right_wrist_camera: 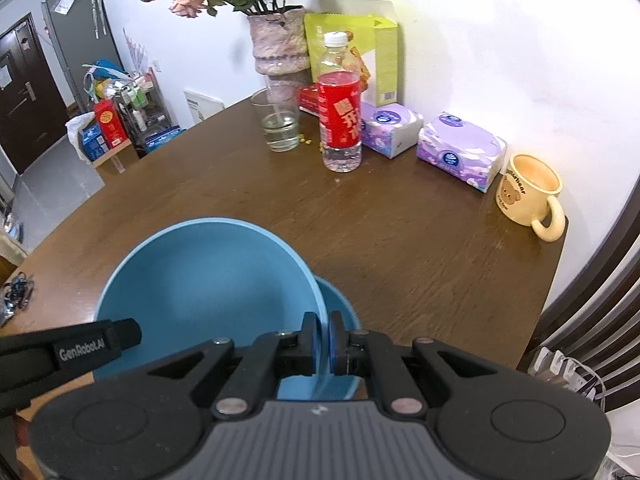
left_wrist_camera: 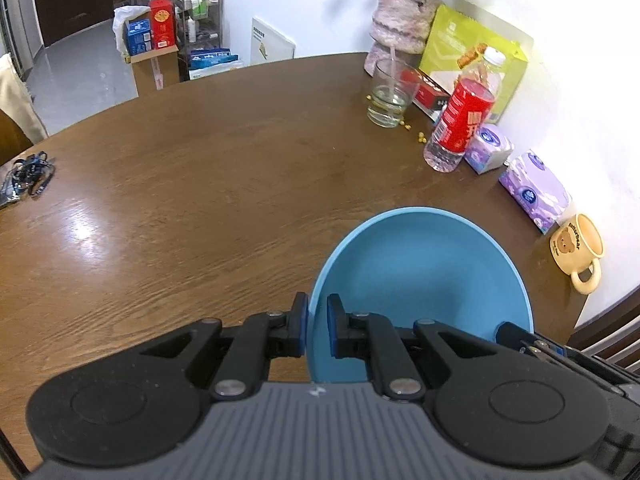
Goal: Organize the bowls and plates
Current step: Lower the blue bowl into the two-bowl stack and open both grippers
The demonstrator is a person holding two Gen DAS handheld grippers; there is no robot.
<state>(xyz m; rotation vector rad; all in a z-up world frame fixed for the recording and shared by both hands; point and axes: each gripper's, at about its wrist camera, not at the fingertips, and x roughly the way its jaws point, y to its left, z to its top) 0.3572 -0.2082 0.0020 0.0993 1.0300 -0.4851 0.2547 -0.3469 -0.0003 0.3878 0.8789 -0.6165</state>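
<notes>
Both claws are pinching one big blue bowl (right_wrist_camera: 208,280): left claw (left_wrist_camera: 317,326) on its left rim, right claw (right_wrist_camera: 325,344) on the right, above the table's (right_wrist_camera: 420,240) near edge. A smaller blue bowl (right_wrist_camera: 340,308) sits just underneath; next, it looks like lowering and nesting squarely.

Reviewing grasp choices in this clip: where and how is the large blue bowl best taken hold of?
By its thin rim, pinched from above, one pad inside the wall and one outside. The large blue bowl is wide, smooth and open-topped, so only its edge fits the jaws. Both the left gripper and right gripper already clamp opposite rim sides, which probably keeps it level.
</notes>
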